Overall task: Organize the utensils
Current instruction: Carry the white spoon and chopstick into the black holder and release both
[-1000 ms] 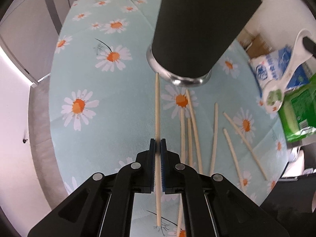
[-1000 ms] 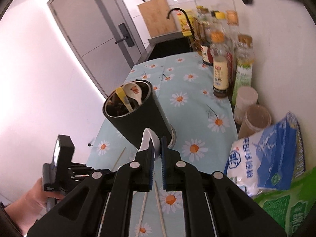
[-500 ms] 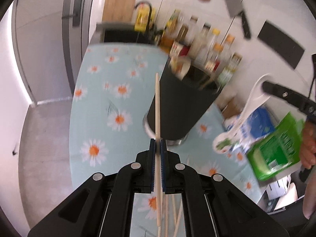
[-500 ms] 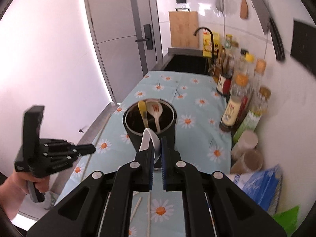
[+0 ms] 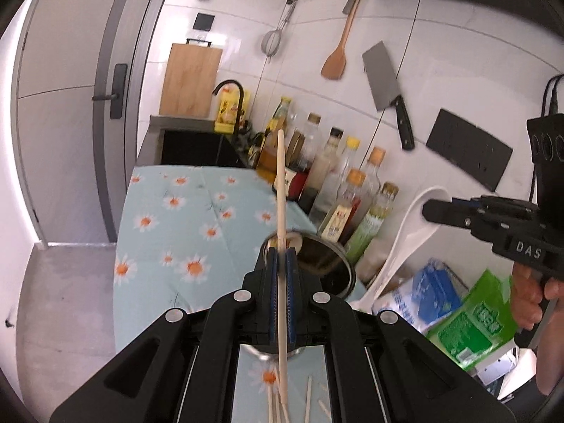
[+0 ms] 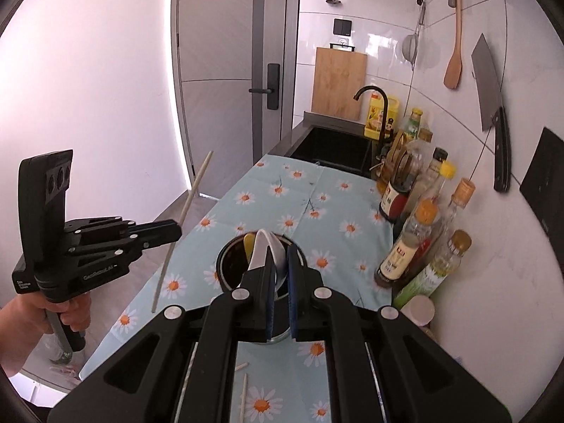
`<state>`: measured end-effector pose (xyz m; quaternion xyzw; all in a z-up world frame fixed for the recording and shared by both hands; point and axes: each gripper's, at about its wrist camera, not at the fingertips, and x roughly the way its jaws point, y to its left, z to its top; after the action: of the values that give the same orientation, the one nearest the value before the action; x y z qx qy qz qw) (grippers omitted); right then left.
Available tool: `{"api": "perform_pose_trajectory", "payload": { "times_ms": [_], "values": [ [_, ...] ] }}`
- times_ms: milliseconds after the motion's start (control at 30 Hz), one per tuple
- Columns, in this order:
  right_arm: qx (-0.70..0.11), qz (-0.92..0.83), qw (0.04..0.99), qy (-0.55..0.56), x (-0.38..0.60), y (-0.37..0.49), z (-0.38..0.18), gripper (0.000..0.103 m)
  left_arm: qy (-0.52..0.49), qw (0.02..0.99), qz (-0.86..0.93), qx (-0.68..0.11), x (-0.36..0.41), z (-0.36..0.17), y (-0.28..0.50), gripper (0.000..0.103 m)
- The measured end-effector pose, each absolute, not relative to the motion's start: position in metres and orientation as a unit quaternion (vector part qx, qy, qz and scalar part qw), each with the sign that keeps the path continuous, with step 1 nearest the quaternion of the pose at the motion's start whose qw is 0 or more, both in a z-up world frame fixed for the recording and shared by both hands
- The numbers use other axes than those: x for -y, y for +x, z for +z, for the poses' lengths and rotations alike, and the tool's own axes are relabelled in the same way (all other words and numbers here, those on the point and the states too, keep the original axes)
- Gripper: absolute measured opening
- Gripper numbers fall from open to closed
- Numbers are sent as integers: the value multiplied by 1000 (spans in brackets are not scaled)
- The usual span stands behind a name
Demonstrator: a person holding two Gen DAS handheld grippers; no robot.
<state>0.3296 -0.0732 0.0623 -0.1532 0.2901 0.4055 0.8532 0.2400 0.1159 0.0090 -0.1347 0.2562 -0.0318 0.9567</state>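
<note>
My left gripper (image 5: pixel 281 253) is shut on a wooden chopstick (image 5: pixel 281 190) and holds it upright in the air above the daisy-print counter; it also shows in the right wrist view (image 6: pixel 178 226) with the chopstick (image 6: pixel 197 183). My right gripper (image 6: pixel 280 250) is shut on a white ceramic spoon (image 6: pixel 262 252), held over the black utensil holder (image 6: pixel 232 268), which holds a yellow utensil. In the left wrist view the spoon (image 5: pixel 412 232) hangs from the right gripper (image 5: pixel 428 209) beside the holder (image 5: pixel 324 264). Several chopsticks (image 5: pixel 308 400) lie on the counter below.
Bottles of sauce and oil (image 6: pixel 419 232) line the wall on the right. A sink with a black tap (image 6: pixel 338 144) is at the far end. Blue and green food bags (image 5: pixel 454 310) lie near the holder. A cleaver (image 6: pixel 490 105) and wooden spatula hang on the wall.
My left gripper lifted the chopstick off the counter and tilted it upright. My right gripper rose with the spoon and now hangs above the holder's mouth.
</note>
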Motion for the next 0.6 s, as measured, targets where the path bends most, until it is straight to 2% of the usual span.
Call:
{"api": "perform_pose_trajectory", "payload": {
  "times_ms": [367,600],
  "values": [
    [-266,388,867,-162,58,356,87,7,-150,975,-68,-151,-117,42,271,4],
    [-278,376,868,-165,48,375,86,7,-151,981,-70,-101,-116,51,285,4]
  ]
}}
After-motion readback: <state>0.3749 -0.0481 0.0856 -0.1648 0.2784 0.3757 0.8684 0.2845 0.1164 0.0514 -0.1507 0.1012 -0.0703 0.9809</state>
